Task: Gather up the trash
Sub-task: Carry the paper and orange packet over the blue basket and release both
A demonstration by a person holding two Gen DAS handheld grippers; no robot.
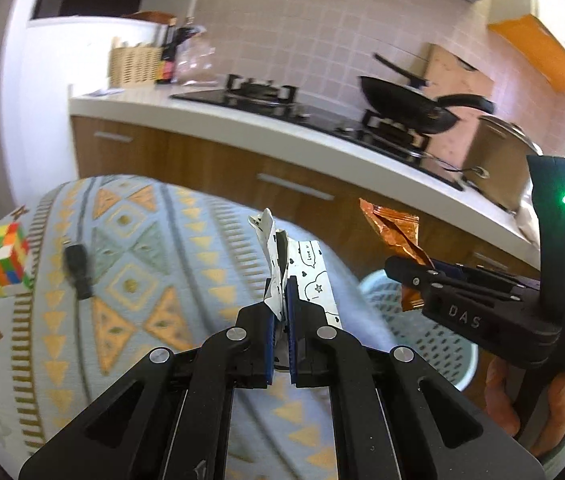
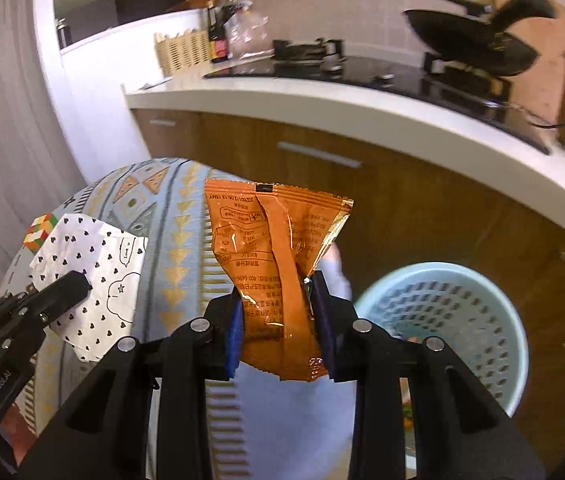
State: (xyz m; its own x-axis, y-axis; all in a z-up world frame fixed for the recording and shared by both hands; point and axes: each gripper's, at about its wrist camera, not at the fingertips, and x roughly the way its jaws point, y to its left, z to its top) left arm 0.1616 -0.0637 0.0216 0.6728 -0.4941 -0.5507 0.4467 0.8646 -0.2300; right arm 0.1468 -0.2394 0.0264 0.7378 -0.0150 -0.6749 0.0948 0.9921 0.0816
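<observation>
- Orange foil snack wrapper (image 2: 278,280) stands upright between the blue pads of the right gripper (image 2: 280,320), pinched near its lower half; its printed text is too small and glossy to read, and its bottom edge hangs just below the pads.
- From the left wrist view the same wrapper (image 1: 396,232) shows only as a crumpled strip sticking out of the right gripper (image 1: 414,276), the rest hidden behind the black fingers.
- White paper printed with small black hearts (image 1: 302,276) is clamped edge-on in the left gripper (image 1: 280,312), whose pads are pressed together on it; in the right wrist view the sheet (image 2: 90,280) spreads wide, one corner covered by the left gripper (image 2: 70,286).
- Pale blue perforated basket (image 2: 462,312) sits on the floor low right, below and beside the held wrapper; its near rim is cut off by the gripper body, and what lies inside is hard to make out.
- Patterned cloth with gold triangles (image 1: 142,280) covers the desk beneath both grippers.
- On that cloth lie a colour cube (image 1: 2,260) and a small dark object (image 1: 78,272), blurred beyond naming.
- Behind, a black pan (image 1: 406,108) rests on the hob of the kitchen counter (image 1: 210,120), smeared by motion.
</observation>
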